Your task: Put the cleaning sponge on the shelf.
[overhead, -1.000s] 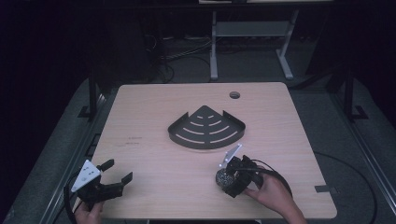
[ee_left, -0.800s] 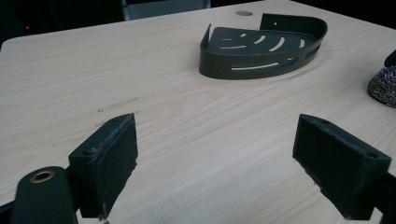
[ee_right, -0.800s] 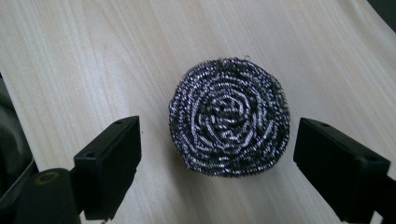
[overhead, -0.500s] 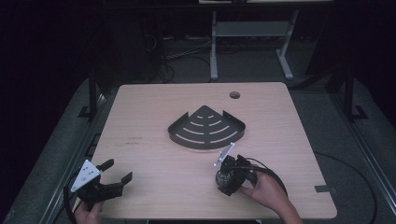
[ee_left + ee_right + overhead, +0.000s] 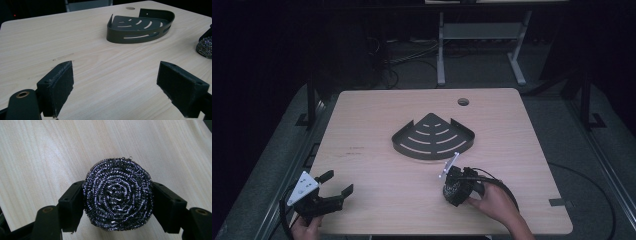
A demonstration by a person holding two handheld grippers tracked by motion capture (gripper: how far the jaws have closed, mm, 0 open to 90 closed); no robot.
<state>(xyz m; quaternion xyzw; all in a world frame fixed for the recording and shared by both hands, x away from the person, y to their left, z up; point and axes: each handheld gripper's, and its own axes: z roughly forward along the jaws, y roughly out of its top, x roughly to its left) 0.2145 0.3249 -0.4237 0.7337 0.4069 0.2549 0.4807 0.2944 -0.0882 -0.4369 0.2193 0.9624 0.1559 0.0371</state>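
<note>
Between the right tool's jaws sits a clamped steel scourer.

No text, label, brand, number or sign can be read. The table bears a small dark mark at about 9 o'clock from the rack, too small and blurred to tell whether it is writing.
</note>
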